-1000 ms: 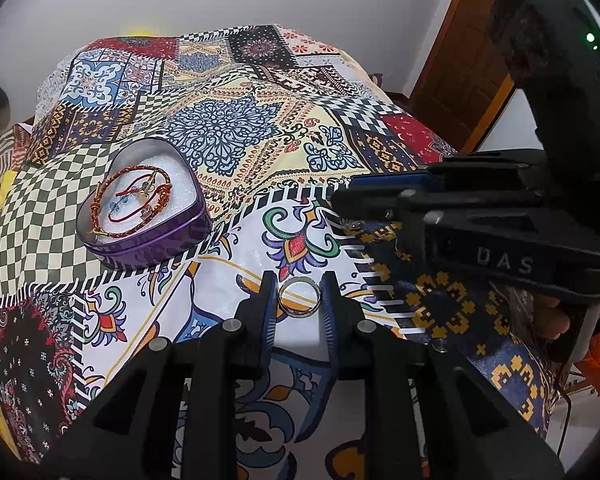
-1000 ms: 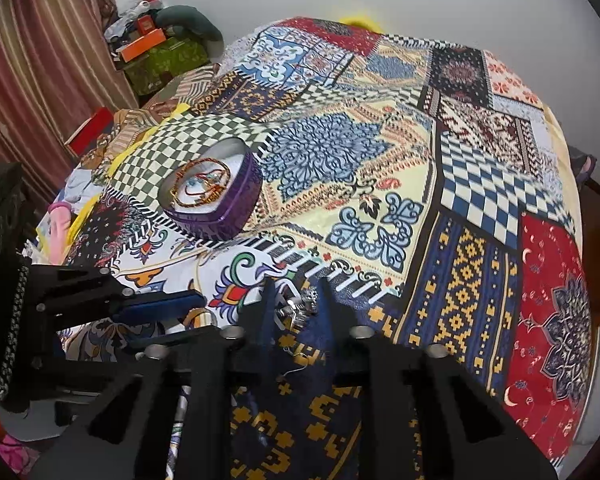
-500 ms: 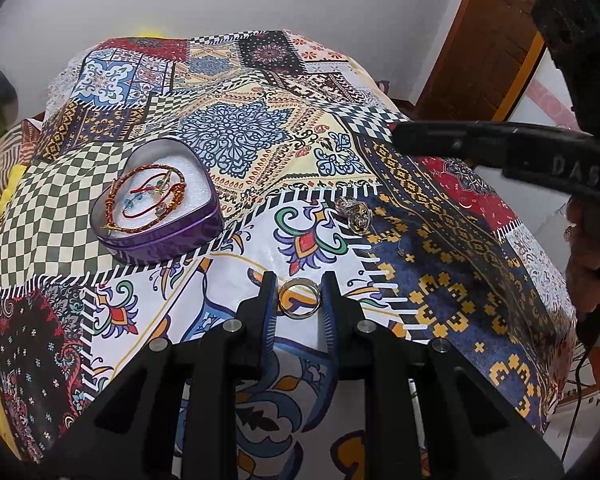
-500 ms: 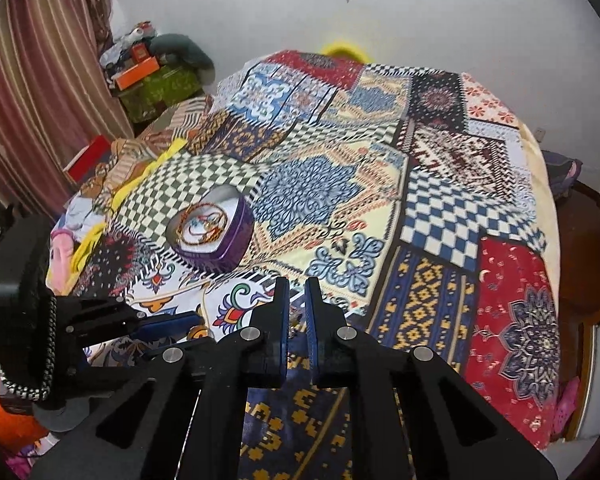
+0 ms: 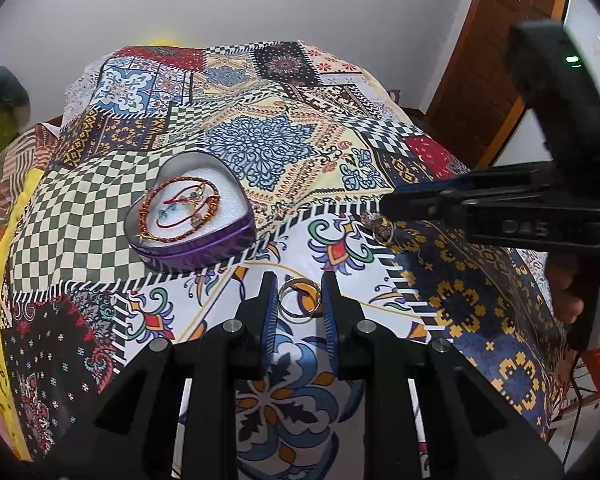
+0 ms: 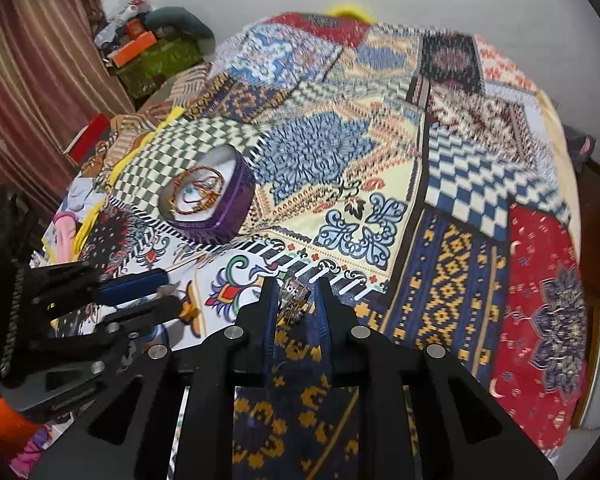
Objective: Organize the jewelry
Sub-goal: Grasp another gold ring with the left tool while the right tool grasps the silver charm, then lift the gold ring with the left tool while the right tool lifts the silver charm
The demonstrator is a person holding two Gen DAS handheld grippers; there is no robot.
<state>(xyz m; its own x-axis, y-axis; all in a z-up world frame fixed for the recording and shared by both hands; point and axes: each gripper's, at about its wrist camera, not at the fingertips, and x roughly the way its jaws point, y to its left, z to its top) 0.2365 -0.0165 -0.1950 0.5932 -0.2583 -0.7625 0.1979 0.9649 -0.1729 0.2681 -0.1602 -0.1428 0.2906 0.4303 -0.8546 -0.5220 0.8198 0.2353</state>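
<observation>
My left gripper (image 5: 300, 300) is shut on a thin metal bangle (image 5: 300, 314), held just above the patchwork bedspread (image 5: 260, 148). Left of it stands a purple heart-shaped tin (image 5: 196, 250) with red and gold bracelets (image 5: 180, 208) lying on its white lining. In the right wrist view the tin (image 6: 236, 200) is at the upper left. My right gripper (image 6: 296, 292) is down over a small ornate metal piece (image 6: 294, 300) that lies on the bedspread. Its jaws are opening with the piece between them. From the left wrist view the right gripper (image 5: 388, 200) hangs over that piece (image 5: 380, 228).
The bedspread (image 6: 440, 240) falls away at its near and right edges. A wooden door (image 5: 480, 60) stands at the right. Striped curtains (image 6: 28, 60) and a pile of boxes and cloth (image 6: 152, 48) are beyond the bed's left side. A hand (image 5: 568, 292) grips the right handle.
The right gripper rose off the bed with its jaws shut and empty, then came back down over the ornate piece with its jaws slightly apart. The left gripper kept the bangle.
</observation>
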